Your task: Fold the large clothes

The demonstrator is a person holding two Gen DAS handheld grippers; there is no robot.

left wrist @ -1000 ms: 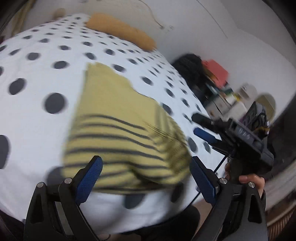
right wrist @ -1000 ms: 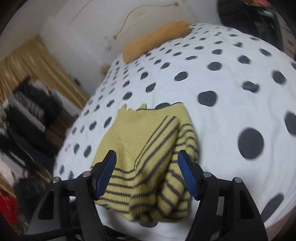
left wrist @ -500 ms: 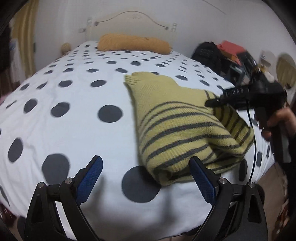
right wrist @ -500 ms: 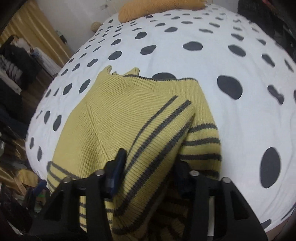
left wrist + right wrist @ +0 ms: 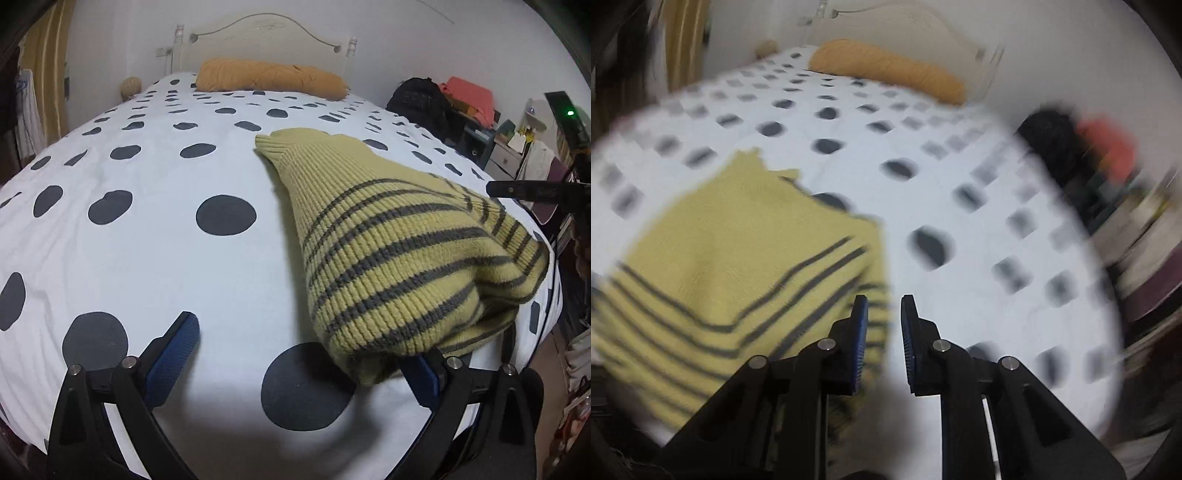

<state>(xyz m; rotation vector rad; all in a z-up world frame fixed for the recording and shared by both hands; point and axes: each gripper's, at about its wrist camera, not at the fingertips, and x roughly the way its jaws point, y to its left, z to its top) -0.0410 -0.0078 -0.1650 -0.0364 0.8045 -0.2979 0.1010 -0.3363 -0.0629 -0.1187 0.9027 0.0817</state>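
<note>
The bed (image 5: 155, 258) in its spotted cover carries everything; my yellow striped sweater (image 5: 391, 251) lies folded near its foot edge, long axis running up toward the orange pillow (image 5: 269, 77); my left gripper (image 5: 303, 362) is nearer, jaws just opened wide, one pad tucked under the sweater's near end, gripping nothing; my right gripper (image 5: 882, 343) has just narrowed on empty air, the sweater to its left.
</note>
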